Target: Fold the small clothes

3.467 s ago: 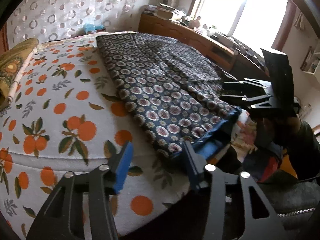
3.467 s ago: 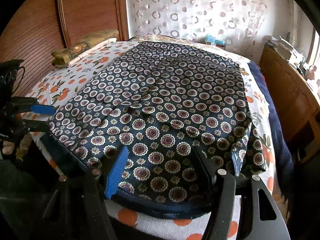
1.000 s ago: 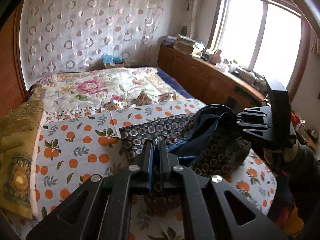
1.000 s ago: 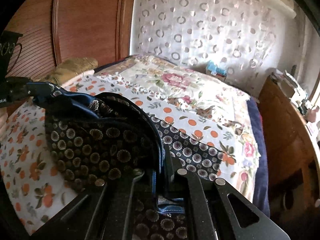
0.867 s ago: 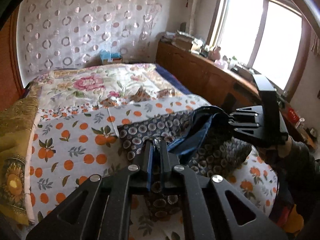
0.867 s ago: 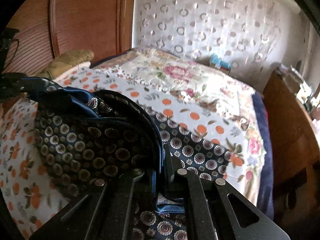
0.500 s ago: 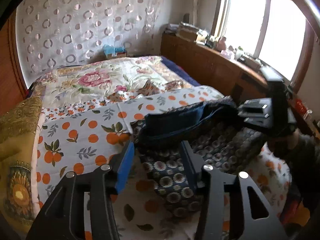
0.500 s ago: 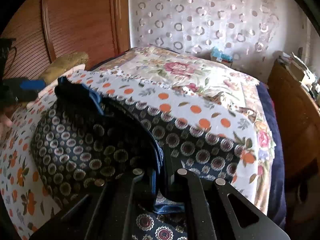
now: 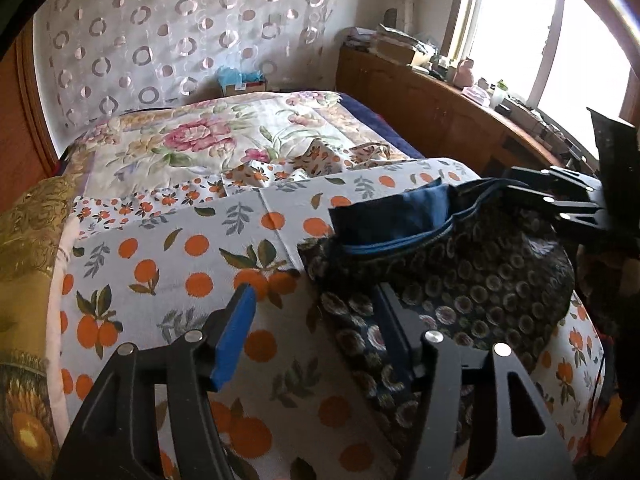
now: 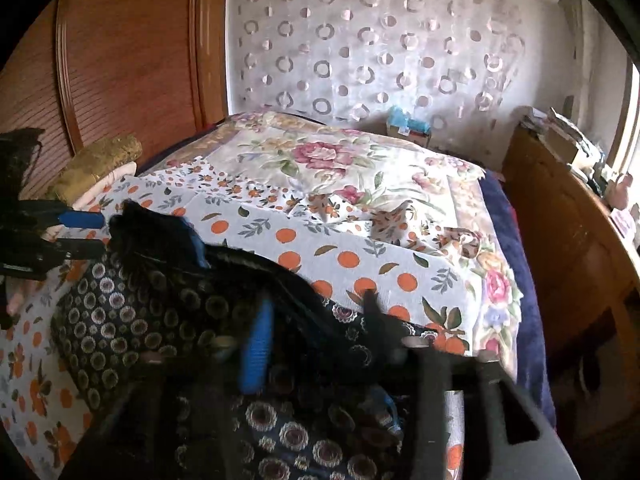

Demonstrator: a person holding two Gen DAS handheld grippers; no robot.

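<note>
A dark navy garment (image 9: 460, 280) printed with small rings lies folded over on the orange-print sheet (image 9: 192, 264), its plain blue lining (image 9: 392, 216) turned up along the far edge. My left gripper (image 9: 316, 320) is over the garment's left edge, its jaws opening, and no fabric is pressed between the pads. My right gripper (image 10: 316, 336) is blurred and its jaws are also opening. The garment (image 10: 160, 312) lies under and between its fingers, and neither pad presses on it. Each gripper also shows in the other's view: the right gripper (image 9: 532, 196) and the left gripper (image 10: 88, 234).
A floral quilt (image 9: 192, 140) covers the far half of the bed. A golden pillow (image 9: 28, 240) lies at the left edge by wooden panelling (image 10: 120, 60). A wooden cabinet (image 9: 432, 120) laden with clutter runs under the window on the right.
A second ago both grippers were shut on the garment's blue edge and held it up. The left let go first, then the right, and the garment has settled folded on the bed.
</note>
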